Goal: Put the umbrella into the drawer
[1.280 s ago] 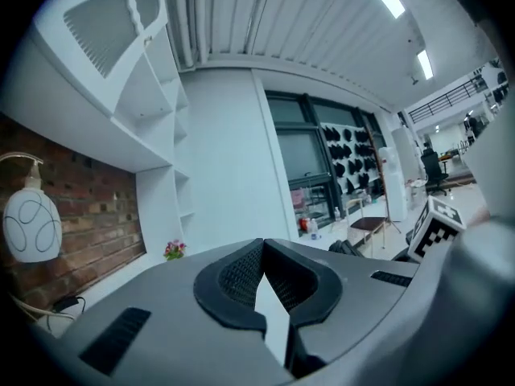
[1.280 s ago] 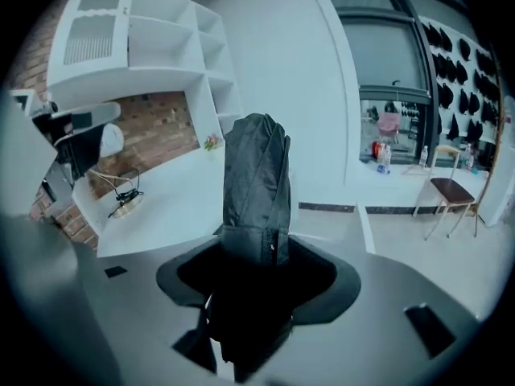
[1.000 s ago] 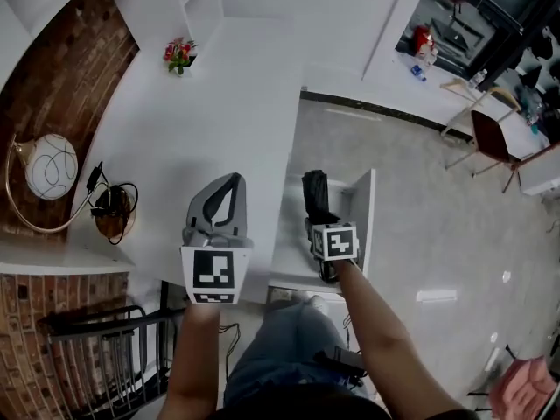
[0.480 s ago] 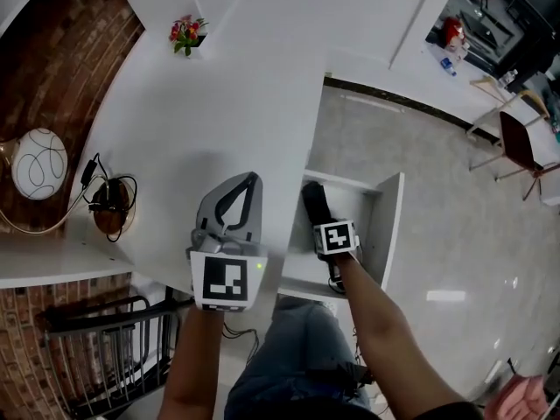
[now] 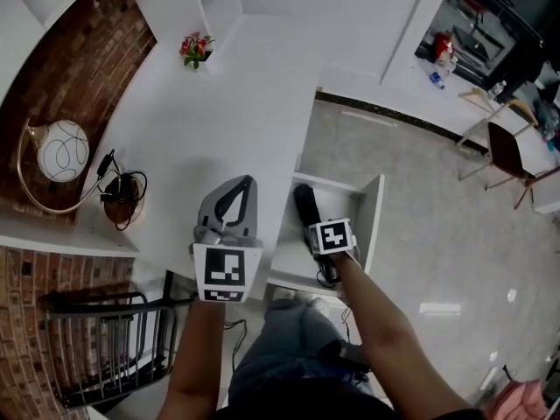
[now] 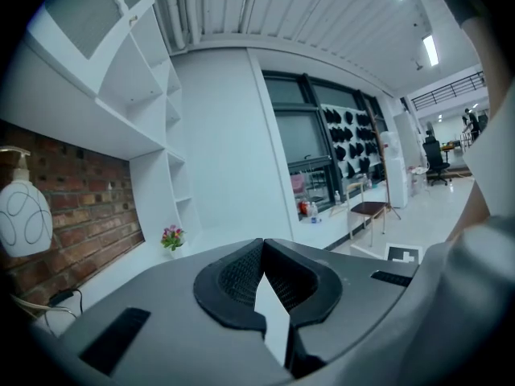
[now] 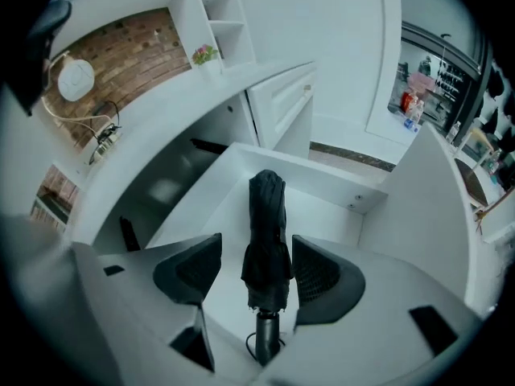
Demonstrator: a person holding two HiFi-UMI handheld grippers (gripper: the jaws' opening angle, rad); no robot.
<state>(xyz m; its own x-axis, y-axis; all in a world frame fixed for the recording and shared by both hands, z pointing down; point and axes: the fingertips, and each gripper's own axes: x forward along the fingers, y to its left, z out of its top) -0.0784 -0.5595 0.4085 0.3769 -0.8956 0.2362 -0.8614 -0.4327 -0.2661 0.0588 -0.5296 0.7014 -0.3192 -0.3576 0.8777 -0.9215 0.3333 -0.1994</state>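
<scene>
Item: folded black umbrella (image 7: 267,232), lying lengthwise on the floor of the open white drawer (image 7: 326,211), canopy end away from the person, handle with wrist loop at the near end. Position relative to right gripper (image 7: 256,240): directly between its two jaws, which stand spread to either side of the bundled fabric; the right pad sits just beside the cloth, the left pad a little apart from it (whether either pad actually touches cannot be told). In the head view the right gripper (image 5: 325,243) hangs over the drawer (image 5: 371,221) with the umbrella (image 5: 305,206) showing dark just beyond its marker cube. Left gripper (image 5: 241,191): held above the near edge of the white counter (image 5: 227,103), well apart from the drawer; its own view shows the left gripper (image 6: 261,252) with jaw tips pressed together and nothing between them. Also on the counter: a small pot of flowers (image 5: 198,48) at the far end, a round white lamp (image 5: 63,151) by the brick wall (image 5: 87,51), and a coil of black cable (image 5: 122,198) near it.
</scene>
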